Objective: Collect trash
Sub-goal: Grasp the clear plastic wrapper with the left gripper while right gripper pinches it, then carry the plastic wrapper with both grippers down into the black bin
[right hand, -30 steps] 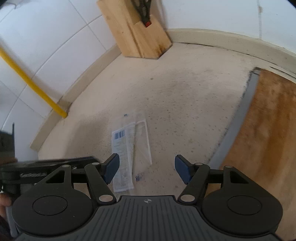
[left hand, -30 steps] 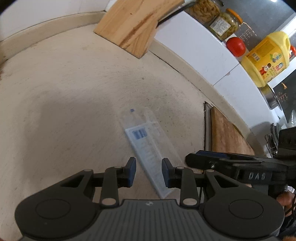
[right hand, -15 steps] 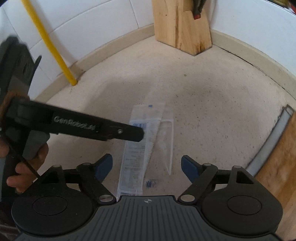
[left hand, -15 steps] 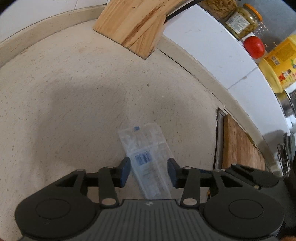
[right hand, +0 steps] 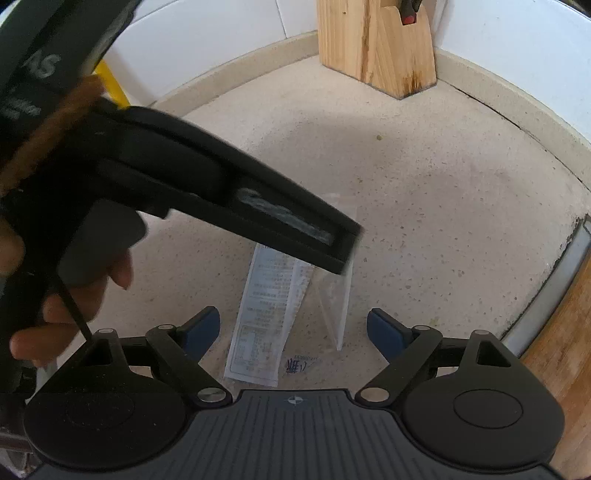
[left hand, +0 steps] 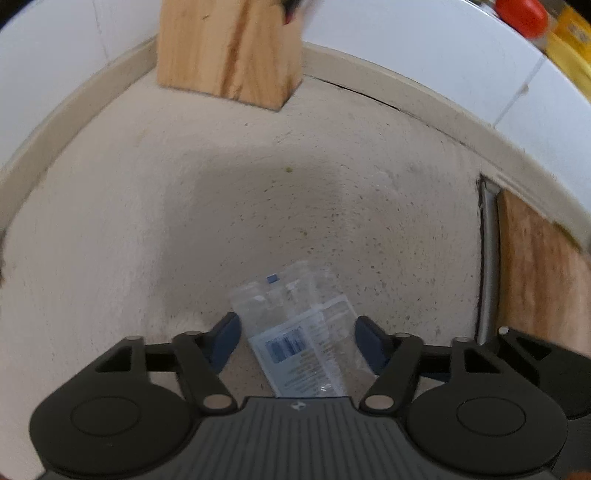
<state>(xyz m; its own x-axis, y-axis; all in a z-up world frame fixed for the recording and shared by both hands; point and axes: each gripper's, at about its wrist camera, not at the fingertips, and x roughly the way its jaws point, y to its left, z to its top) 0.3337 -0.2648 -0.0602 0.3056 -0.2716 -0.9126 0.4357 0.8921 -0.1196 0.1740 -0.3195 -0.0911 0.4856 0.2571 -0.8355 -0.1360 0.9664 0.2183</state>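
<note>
A clear plastic wrapper (left hand: 295, 325) with a white printed label lies flat on the speckled beige counter (left hand: 258, 203). My left gripper (left hand: 297, 338) hovers right over it. Its jaws are opening, the wrapper lies between the blue pads, and neither pad presses on it. In the right wrist view the same wrapper (right hand: 266, 317) lies just ahead of my right gripper (right hand: 293, 328), whose jaws are also opening wide with only the wrapper's near end between them. The black body of the left tool (right hand: 221, 192), held by a hand (right hand: 74, 295), crosses that view and hides the wrapper's far end.
A wooden knife block (left hand: 229, 48) stands against the white tiled wall at the back. To the right, past a metal strip (left hand: 489, 258), lies a wooden board (left hand: 535, 277). A yellow pipe (right hand: 110, 81) runs down the left wall. A red object (left hand: 521, 14) sits at the top right.
The left gripper has moved in over the wrapper and its jaws have widened around it. The right jaws have widened too, and the left tool now crosses the right view.
</note>
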